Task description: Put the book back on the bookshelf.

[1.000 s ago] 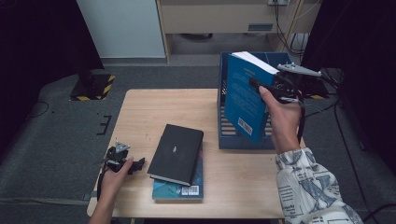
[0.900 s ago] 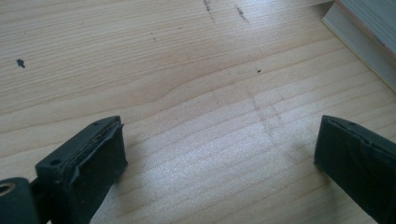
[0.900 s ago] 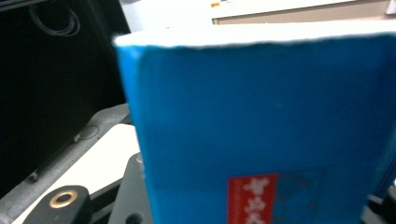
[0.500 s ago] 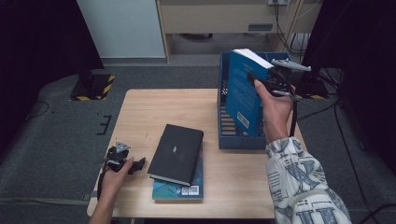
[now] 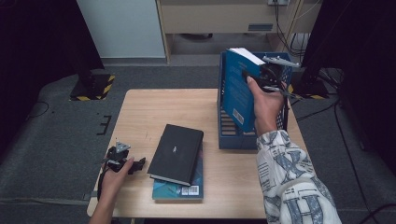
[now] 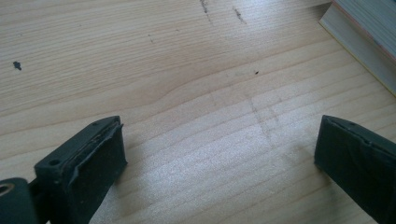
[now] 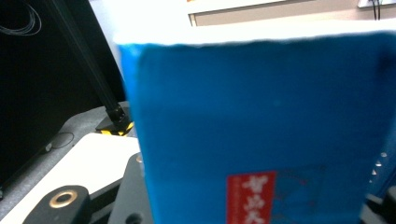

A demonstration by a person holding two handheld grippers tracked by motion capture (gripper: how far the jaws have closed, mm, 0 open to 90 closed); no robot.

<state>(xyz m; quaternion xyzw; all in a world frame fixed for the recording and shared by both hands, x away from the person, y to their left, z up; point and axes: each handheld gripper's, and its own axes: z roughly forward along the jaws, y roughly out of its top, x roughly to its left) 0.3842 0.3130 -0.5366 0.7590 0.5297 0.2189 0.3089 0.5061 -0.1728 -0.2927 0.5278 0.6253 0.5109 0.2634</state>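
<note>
Overhead, the right gripper [image 5: 261, 77] clamps a blue book [image 5: 238, 91] upright over the blue rack [image 5: 224, 126], while the left gripper's [image 6: 219, 154] own view shows it open on bare table [image 6: 187, 70], and the right gripper view has that book [image 7: 261, 126] close between its jaws.

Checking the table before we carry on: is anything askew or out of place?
Only slightly: the black book lies skewed on the teal book, overhanging its left edge. The blue book is tilted in the right tongs over the file box, not yet seated. No spills or damage visible.
</note>
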